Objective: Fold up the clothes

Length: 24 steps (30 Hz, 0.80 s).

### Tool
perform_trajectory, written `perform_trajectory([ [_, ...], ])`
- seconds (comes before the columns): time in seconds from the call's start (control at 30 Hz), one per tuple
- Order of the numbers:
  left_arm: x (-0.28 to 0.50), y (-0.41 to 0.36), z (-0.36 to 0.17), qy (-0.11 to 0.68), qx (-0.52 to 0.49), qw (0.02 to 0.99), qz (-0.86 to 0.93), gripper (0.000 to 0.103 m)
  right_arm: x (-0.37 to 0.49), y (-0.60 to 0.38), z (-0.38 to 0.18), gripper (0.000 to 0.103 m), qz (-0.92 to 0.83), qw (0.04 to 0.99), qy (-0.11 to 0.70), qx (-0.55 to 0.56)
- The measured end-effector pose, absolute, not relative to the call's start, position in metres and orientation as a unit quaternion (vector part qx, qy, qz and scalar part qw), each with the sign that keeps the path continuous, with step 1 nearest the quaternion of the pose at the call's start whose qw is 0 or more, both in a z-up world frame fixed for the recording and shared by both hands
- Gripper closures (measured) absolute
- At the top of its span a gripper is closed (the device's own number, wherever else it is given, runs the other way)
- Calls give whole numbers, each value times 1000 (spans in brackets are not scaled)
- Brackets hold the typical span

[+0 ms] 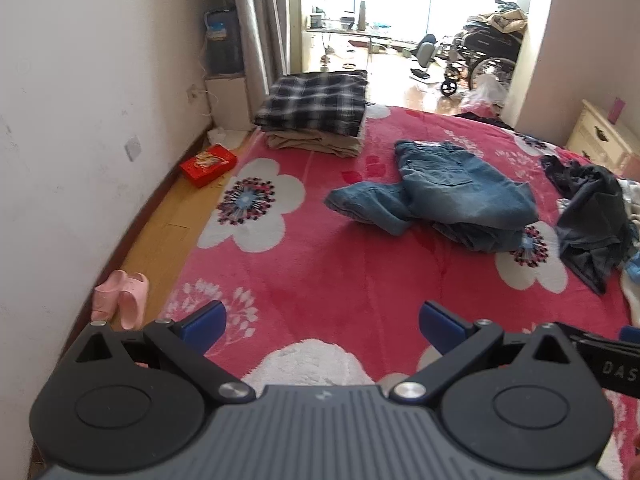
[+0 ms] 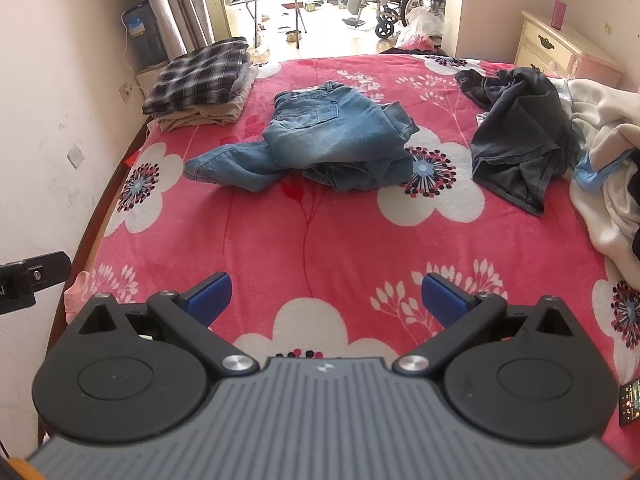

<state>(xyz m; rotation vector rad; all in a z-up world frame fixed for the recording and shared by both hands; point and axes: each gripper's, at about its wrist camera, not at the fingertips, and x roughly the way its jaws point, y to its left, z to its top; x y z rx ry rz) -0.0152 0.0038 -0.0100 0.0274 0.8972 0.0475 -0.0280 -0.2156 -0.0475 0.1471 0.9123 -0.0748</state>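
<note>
Both grippers, the left gripper and the right gripper, hang spread wide and empty at the bottom of their frames, over the pink floral blanket. Middle of frame lie the rumpled jeans, one leg trailing left; a folded stack sits upper left, dark unfolded clothes at right. Judging from this, each gripper should pinch one waistband corner, lift and shake the jeans flat before folding.

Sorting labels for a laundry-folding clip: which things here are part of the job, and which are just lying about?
Job: jeans, dark garment, white pile, folded stack, both open grippers.

Lying about: red box, pink slippers, wheelchair, dresser.
</note>
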Motion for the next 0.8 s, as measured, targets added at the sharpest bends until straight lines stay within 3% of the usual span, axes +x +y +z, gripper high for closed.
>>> perform_trajectory([
  [0.8, -12, 9, -15, 439, 15, 898, 35, 0, -25, -210, -52, 1, -40, 892, 446, 63],
])
